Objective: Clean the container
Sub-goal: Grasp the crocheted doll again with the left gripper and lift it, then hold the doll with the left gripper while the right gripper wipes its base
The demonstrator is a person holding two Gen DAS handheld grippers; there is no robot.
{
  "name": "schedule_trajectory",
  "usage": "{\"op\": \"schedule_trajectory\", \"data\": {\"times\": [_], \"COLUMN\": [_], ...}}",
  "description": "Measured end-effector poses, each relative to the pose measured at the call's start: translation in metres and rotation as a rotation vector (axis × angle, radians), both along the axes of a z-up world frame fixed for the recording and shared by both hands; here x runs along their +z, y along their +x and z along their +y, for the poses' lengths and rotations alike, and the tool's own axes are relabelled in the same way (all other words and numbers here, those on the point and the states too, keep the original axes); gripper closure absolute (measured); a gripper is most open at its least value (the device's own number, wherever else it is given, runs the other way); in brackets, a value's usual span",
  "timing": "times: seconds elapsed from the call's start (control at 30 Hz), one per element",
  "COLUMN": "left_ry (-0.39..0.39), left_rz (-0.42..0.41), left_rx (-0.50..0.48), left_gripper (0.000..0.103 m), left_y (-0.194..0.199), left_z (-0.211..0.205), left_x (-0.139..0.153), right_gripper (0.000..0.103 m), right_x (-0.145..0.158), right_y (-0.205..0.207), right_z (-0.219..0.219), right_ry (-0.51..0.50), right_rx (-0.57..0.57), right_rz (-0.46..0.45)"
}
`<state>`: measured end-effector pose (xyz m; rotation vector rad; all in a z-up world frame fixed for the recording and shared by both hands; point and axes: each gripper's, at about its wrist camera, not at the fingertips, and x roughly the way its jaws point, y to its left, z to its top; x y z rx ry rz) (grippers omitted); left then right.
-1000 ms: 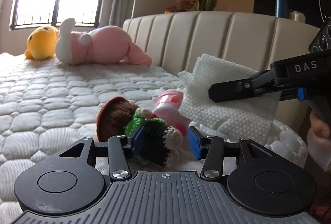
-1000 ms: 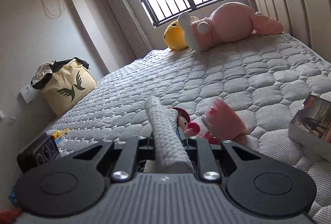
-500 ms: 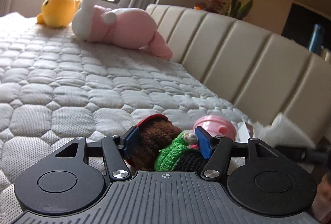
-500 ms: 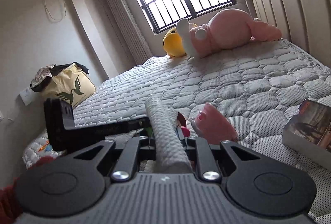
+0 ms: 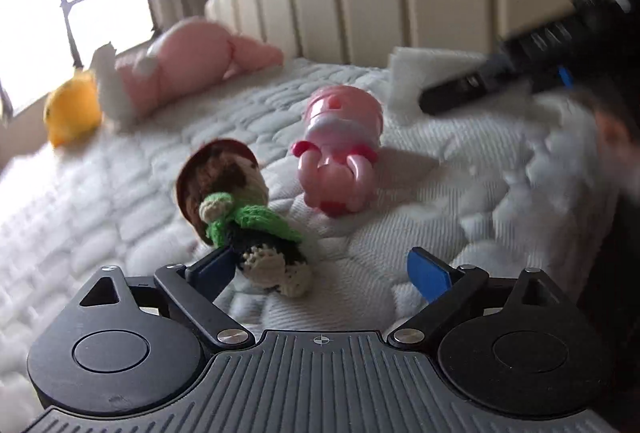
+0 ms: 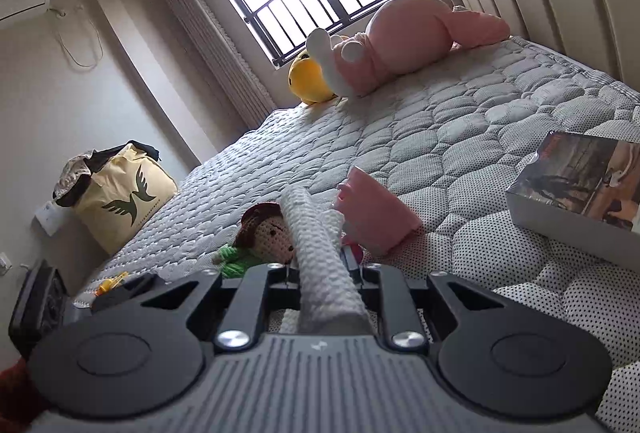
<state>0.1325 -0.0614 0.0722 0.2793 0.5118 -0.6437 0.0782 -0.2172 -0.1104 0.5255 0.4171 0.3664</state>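
L gripper (image 5: 326, 269) just let go of crochet doll (image 5: 240, 217): jaws now wide, empty, doll beside its L pad. Just beyond doll, pink container (image 5: 340, 149) lies on mattress (image 5: 440, 193), free to grab. Past container, R gripper (image 6: 324, 265) clamps white tissue (image 6: 320, 245), prob ready to wipe.

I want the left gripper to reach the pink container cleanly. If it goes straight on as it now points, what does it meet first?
Probably the pink container, roughly ahead of the open left gripper. The crochet doll lies by its left finger and may be brushed; blur hides depth.
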Motion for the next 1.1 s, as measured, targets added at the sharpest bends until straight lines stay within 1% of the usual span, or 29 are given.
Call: {"op": "schedule_trajectory", "data": {"times": [0.07,0.13,0.17,0.23,0.27,0.3,0.33,0.37,0.4,0.43,0.47,0.5,0.53,0.57,0.7,0.8,0.9,0.93,1.03,1.1], "left_ry": [-0.226,-0.442,-0.519,-0.515,-0.476,-0.461,-0.453,-0.401,-0.345,-0.293,-0.246,-0.199,-0.164,-0.144,-0.164,-0.189,-0.206,-0.21,-0.224,-0.224], "left_rz": [0.104,0.21,0.271,0.225,0.19,0.177,0.159,0.101,0.041,-0.037,-0.102,-0.166,-0.213,-0.237,-0.207,-0.194,-0.222,-0.229,-0.249,-0.267], "left_rx": [0.194,0.404,0.46,0.479,0.458,0.425,0.398,0.377,0.356,0.347,0.346,0.345,0.349,0.354,0.408,0.431,0.427,0.421,0.39,0.371], "left_gripper": [0.001,0.001,0.001,0.001,0.001,0.003,0.006,0.033,0.051,0.058,0.062,0.064,0.064,0.064,0.061,0.059,0.057,0.056,0.056,0.056], "left_y": [0.014,0.028,0.036,0.044,0.047,0.049,0.051,0.051,0.051,0.048,0.047,0.046,0.047,0.051,0.085,0.099,0.105,0.106,0.107,0.105], "left_z": [0.005,0.017,0.02,0.013,0.008,0.005,0.005,0.004,0.003,0.004,0.004,0.005,0.004,0.004,0.007,0.005,0.005,0.005,0.006,0.004], "left_x": [-0.001,-0.013,-0.023,-0.031,-0.029,-0.026,-0.023,-0.018,-0.012,-0.006,0.0,0.006,0.011,0.015,0.016,0.011,0.007,0.007,0.005,0.004], "right_gripper": [0.084,0.084,0.084,0.084,0.084,0.084,0.084,0.084,0.084,0.084,0.084,0.084,0.084,0.084,0.084,0.084,0.084,0.084,0.084,0.084], "right_x": [-0.001,-0.003,-0.003,-0.003,-0.004,-0.003,-0.003,-0.003,-0.003,-0.003,-0.003,-0.003,-0.003,-0.004,-0.005,-0.005,0.003,0.01,0.056,0.082], "right_y": [-0.003,-0.005,-0.006,-0.009,-0.011,-0.013,-0.015,-0.017,-0.018,-0.018,-0.017,-0.016,-0.015,-0.013,-0.01,-0.007,0.004,0.011,0.042,0.069], "right_z": [0.002,0.001,0.0,-0.001,-0.002,-0.002,-0.003,-0.004,-0.005,-0.006,-0.007,-0.008,-0.007,-0.005,0.008,0.014,0.012,0.012,0.024,0.04], "right_ry": [-0.006,-0.006,-0.007,-0.015,-0.019,-0.023,-0.027,-0.026,-0.024,-0.018,-0.011,-0.005,0.0,0.002,-0.021,-0.05,-0.043,-0.043,-0.094,-0.133], "right_rx": [0.007,0.008,0.009,0.002,-0.001,-0.004,-0.008,-0.012,-0.016,-0.019,-0.022,-0.022,-0.02,-0.017,0.021,0.031,0.046,0.061,0.133,0.184], "right_rz": [0.0,0.007,0.011,0.01,0.009,0.003,-0.005,-0.008,-0.01,-0.007,-0.005,-0.004,-0.002,0.001,0.009,0.011,0.005,-0.006,-0.087,-0.135]}}
